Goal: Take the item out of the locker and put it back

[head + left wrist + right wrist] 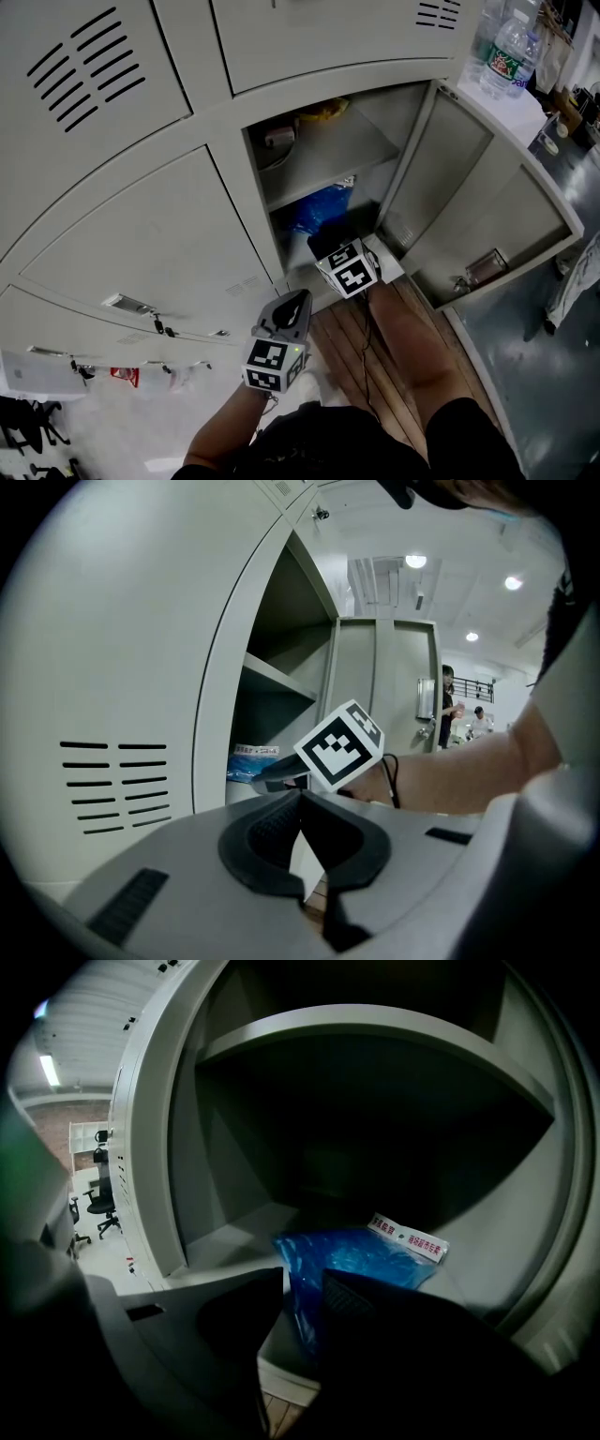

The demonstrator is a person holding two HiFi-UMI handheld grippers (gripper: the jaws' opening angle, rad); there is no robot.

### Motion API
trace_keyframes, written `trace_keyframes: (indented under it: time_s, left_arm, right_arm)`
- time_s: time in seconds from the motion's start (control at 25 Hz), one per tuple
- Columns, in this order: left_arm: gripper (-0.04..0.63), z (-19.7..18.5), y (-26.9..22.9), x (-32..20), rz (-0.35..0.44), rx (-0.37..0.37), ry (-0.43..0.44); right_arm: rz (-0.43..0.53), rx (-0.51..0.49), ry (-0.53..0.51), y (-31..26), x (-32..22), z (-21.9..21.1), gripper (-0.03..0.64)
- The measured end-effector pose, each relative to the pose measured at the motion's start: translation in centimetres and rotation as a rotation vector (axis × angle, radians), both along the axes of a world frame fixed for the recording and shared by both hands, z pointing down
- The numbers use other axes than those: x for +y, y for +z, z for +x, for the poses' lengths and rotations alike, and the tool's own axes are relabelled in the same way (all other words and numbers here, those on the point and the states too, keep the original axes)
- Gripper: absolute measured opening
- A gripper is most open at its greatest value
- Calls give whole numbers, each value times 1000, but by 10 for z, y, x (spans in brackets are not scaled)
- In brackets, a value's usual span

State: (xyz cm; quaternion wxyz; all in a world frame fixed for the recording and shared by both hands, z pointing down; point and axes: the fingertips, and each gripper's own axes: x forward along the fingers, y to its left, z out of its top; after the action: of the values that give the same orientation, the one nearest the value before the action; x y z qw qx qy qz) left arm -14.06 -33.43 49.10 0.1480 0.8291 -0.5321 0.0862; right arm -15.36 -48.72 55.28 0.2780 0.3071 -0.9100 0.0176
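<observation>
A blue plastic bag [323, 208] with a white label strip lies on the floor of the lower compartment of the open locker [405, 178]. In the right gripper view the bag [366, 1258] reaches the front lip. My right gripper [325, 241] is at the locker mouth. Its jaws [302, 1288] stand apart, with the bag's near corner in the gap between them and no pad pressing on it. My left gripper [296, 302] hangs lower, in front of the closed neighbouring door, empty and shut [300, 799]. From there I see the right gripper's marker cube [342, 745] and the bag [251, 761].
The locker door [487, 202] swings out to the right, with a latch on its inner face. A shelf [328, 155] above the bag holds a yellow item [323, 110] and a pale one [279, 139]. Water bottles [506, 47] stand on top. Wooden floor [375, 352] lies below.
</observation>
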Motion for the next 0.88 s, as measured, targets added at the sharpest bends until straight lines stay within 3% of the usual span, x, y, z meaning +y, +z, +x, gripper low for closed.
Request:
trace_keyframes:
  time_s: [0.36, 0.56, 0.88]
  left_arm:
    - [3, -2, -8, 9, 17, 3, -24]
    - [3, -1, -18, 19, 39, 0, -51]
    - [3, 14, -33, 51, 70, -6, -88]
  right_arm:
    - [55, -35, 5, -22, 18, 8, 145]
    - [73, -104, 41, -44, 36, 22, 4]
    - [82, -198, 30, -81, 89, 48, 2]
